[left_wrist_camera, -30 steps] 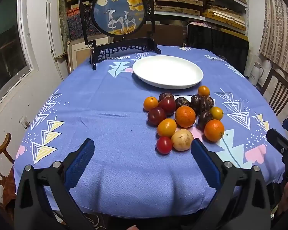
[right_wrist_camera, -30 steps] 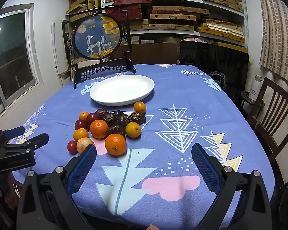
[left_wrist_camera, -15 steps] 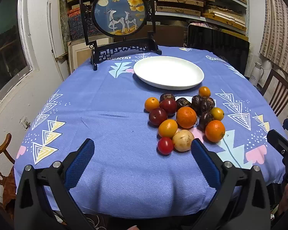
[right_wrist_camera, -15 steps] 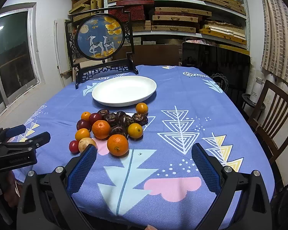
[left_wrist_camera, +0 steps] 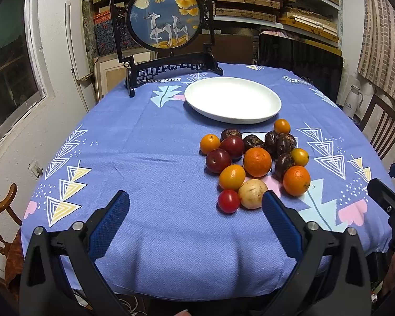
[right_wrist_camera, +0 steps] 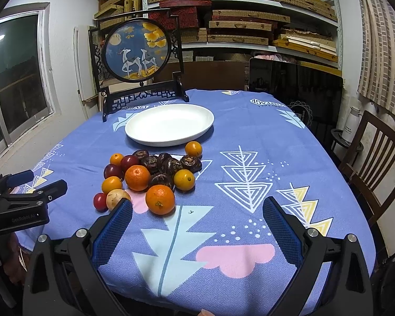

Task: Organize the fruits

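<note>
Shelves [right_wrist_camera: 239, 23] of flat boxes lining the back wall, a wooden chair [right_wrist_camera: 376, 163] standing off to the right side. Blue patterned cloth covering the tabletop [left_wrist_camera: 150, 173], a round deer picture in a black stand [left_wrist_camera: 166, 26] sitting at the far edge. White plate [left_wrist_camera: 233, 100] lying bare just in front of the stand, nothing in it.

Fruit sitting in a loose pile [left_wrist_camera: 255, 163] on the cloth, just on the near side of the plate and not touching it. Large oranges [right_wrist_camera: 160, 199] lying at the near right of the pile, a small red fruit [left_wrist_camera: 228, 201] and a pale tan fruit [left_wrist_camera: 252, 189] touching each other at the near edge, dark wrinkled fruits [right_wrist_camera: 168, 164] clustering toward the plate, a small orange one [right_wrist_camera: 193, 148] sitting nearest the rim.

Left gripper [left_wrist_camera: 196, 210] hovering low over the near edge of the tabletop, its blue fingers [left_wrist_camera: 110, 221] spread wide and holding nothing, the pile lying ahead and to its right. Right gripper [right_wrist_camera: 197, 217] hovering likewise, its fingers [right_wrist_camera: 281, 229] spread wide and empty, the pile lying ahead and to its left, the nearest orange just beyond the left finger.
</note>
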`<state>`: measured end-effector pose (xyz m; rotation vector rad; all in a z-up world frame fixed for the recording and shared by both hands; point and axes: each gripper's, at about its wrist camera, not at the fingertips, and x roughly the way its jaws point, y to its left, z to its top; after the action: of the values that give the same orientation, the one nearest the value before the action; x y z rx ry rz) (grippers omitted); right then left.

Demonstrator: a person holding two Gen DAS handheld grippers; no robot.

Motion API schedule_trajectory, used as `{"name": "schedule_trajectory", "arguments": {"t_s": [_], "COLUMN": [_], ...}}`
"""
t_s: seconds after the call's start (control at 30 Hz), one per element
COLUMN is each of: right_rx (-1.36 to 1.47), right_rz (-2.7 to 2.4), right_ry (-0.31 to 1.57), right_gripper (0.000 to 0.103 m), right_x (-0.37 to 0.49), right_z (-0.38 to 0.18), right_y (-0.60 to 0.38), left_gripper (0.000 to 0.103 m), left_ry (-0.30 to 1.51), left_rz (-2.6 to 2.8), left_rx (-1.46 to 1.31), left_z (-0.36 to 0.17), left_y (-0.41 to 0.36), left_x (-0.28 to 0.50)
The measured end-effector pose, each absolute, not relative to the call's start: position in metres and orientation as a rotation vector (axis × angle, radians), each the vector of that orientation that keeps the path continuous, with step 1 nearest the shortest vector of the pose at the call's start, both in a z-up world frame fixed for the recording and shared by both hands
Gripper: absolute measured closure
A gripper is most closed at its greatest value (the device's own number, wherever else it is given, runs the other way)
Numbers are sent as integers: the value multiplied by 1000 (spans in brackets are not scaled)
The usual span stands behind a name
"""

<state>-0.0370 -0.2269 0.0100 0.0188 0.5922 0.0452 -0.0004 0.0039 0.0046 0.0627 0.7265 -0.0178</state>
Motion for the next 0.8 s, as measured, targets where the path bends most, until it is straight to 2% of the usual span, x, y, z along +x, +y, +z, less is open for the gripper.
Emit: {"name": "schedule_trajectory", "arguments": {"t_s": [0.8], "right_rx": [4], "right_rz": [53], "right_ry": [585], "right_gripper": [4], "right_x": [-39], "right_z": [8], "right_y": [-224], "left_gripper": [5], "left_ry": [723], "left_rz": [-36], "left_rx": [101], "left_z": [0], "left_y": [-3], "left_x": [-4]}}
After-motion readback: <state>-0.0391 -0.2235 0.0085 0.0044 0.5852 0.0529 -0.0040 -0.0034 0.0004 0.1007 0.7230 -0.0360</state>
